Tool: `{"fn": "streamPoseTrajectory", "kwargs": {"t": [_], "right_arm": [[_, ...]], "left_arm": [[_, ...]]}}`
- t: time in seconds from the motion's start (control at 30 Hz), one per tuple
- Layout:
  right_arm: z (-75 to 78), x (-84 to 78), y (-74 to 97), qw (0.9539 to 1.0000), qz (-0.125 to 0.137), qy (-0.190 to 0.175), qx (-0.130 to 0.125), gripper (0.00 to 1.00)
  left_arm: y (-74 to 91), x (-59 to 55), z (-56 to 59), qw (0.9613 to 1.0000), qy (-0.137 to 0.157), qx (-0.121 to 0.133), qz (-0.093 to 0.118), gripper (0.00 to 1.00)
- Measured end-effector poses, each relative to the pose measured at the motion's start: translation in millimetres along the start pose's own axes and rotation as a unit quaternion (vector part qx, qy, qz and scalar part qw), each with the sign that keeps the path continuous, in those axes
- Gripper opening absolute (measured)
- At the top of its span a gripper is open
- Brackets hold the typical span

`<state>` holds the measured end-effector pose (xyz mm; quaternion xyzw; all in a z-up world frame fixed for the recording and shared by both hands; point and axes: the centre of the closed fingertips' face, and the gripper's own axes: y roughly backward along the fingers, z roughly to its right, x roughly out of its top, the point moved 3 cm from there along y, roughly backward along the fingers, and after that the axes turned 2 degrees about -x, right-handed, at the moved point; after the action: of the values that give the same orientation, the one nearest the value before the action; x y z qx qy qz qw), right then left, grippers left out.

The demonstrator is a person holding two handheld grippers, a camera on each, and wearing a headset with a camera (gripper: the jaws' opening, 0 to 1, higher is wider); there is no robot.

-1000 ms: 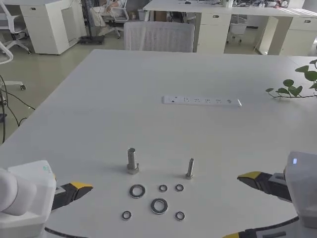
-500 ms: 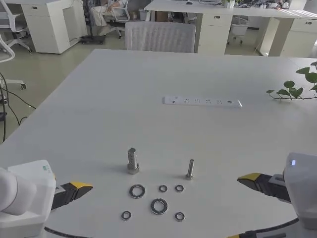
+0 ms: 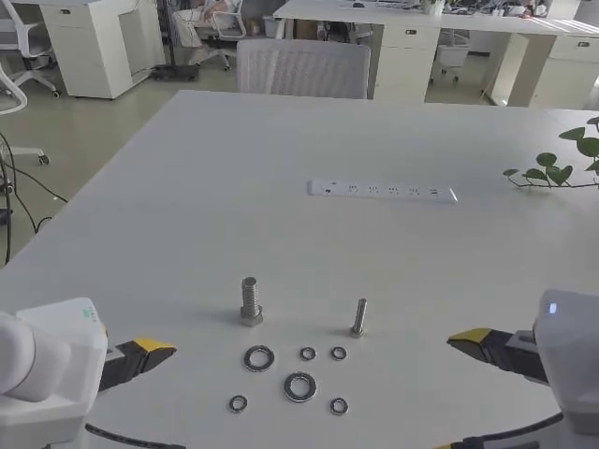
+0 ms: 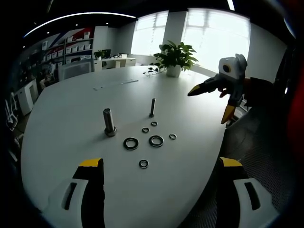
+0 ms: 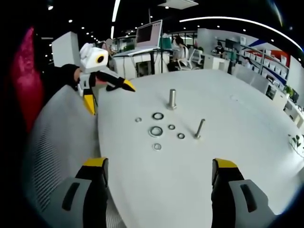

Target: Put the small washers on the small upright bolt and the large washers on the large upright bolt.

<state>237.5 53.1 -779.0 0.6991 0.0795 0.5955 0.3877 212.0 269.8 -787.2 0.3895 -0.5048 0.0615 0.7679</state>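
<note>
The large bolt and the small bolt both stand head-down on the white table. Their threaded shanks point straight up, so each long axis is vertical and each shank is bare. In the head view the large bolt is left of the small one and well apart from it. Six washers lie flat on the person's side of the bolts. Of the two large washers, one is just in front of the large bolt and the other sits nearer the person. Of the four small washers, two lie side by side just before the small bolt and two flank the nearer large washer. The head view catches one yellow-tipped jaw of each gripper, low at either edge, and a power strip beyond the bolts. The gripper views show both jaws. The left gripper has its fingers spread wide over the table edge, holding nothing, and so does the right gripper. Each also sees the other gripper hanging open across the washers. The left gripper view adds a potted plant at the far end of the table. The right gripper view adds a monitor on a desk behind. There the small bolt seems to lean, though that is probably the lens.
</note>
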Motion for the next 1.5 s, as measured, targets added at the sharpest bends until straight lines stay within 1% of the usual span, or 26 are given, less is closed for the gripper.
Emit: {"fn": "streamPoseTrajectory", "kwargs": {"t": [0.1,0.2,0.3,0.43,0.53,0.7,0.8,0.9,0.97,1.03,1.13,1.17,1.27,1.33,1.43,1.47,1.5], "right_arm": [[-0.4,2.7,0.2,1.0000,-0.001,0.005,0.002,0.91],[1.2,5.6,-0.2,0.9998,-0.011,0.014,0.004,0.90],[2.4,8.9,-0.5,0.9998,-0.011,0.017,0.006,0.89],[0.5,13.0,-2.5,0.9990,-0.025,0.032,0.017,0.86],[0.3,21.1,-6.1,0.9981,-0.031,0.047,0.024,0.85],[-3.2,38.7,-16.8,0.9961,-0.038,0.065,0.045,0.80],[-7.8,44.0,-24.4,0.9927,-0.056,0.087,0.062,0.75],[-9.3,49.6,-32.5,0.9898,-0.068,0.102,0.072,0.72],[-10.3,53.4,-37.2,0.9867,-0.080,0.117,0.079,0.70],[-11.3,59.8,-42.6,0.9848,-0.082,0.129,0.084,0.68],[-12.2,65.8,-50.4,0.9813,-0.091,0.139,0.097,0.64],[-12.3,68.0,-54.0,0.9791,-0.096,0.149,0.101,0.63],[-12.0,72.2,-60.8,0.9763,-0.102,0.158,0.106,0.60],[-12.0,73.9,-66.2,0.9734,-0.112,0.164,0.115,0.58],[-10.5,75.0,-75.8,0.9688,-0.126,0.175,0.121,0.54],[-10.4,74.8,-78.4,0.9679,-0.130,0.176,0.124,0.53],[-10.4,73.7,-82.2,0.9659,-0.137,0.180,0.126,0.53]], "left_arm": [[-0.2,0.6,0.1,1.0000,-0.001,0.000,0.000,1.00],[-0.7,0.8,0.4,1.0000,-0.002,0.000,0.000,0.99],[-0.8,1.5,0.1,1.0000,-0.002,0.000,0.001,0.99],[-1.0,2.8,-0.7,1.0000,-0.002,0.002,0.004,0.98],[-1.9,2.6,-0.3,1.0000,-0.003,0.001,0.004,0.98],[-0.4,3.8,-2.4,1.0000,-0.002,0.003,0.009,0.98],[-0.1,4.3,-2.8,0.9999,-0.002,0.003,0.010,0.98],[-0.5,4.5,-2.6,0.9999,-0.005,0.003,0.009,0.98],[-0.6,5.3,-2.3,0.9999,-0.005,0.002,0.010,0.98],[-0.4,5.9,-2.6,0.9999,-0.006,0.004,0.011,0.98],[-0.4,6.4,-2.6,0.9999,-0.005,0.003,0.012,0.98],[-0.5,6.4,-2.5,0.9999,-0.006,0.003,0.011,0.98],[-0.5,6.6,-2.7,0.9999,-0.007,0.003,0.011,0.98],[-0.4,6.8,-3.2,0.9999,-0.007,0.003,0.012,0.97],[-1.1,7.1,-3.7,0.9999,-0.006,0.003,0.013,0.98],[-1.6,7.1,-3.9,0.9999,-0.007,0.003,0.013,0.98],[-2.1,6.7,-3.7,0.9999,-0.008,0.002,0.010,0.97]]}}
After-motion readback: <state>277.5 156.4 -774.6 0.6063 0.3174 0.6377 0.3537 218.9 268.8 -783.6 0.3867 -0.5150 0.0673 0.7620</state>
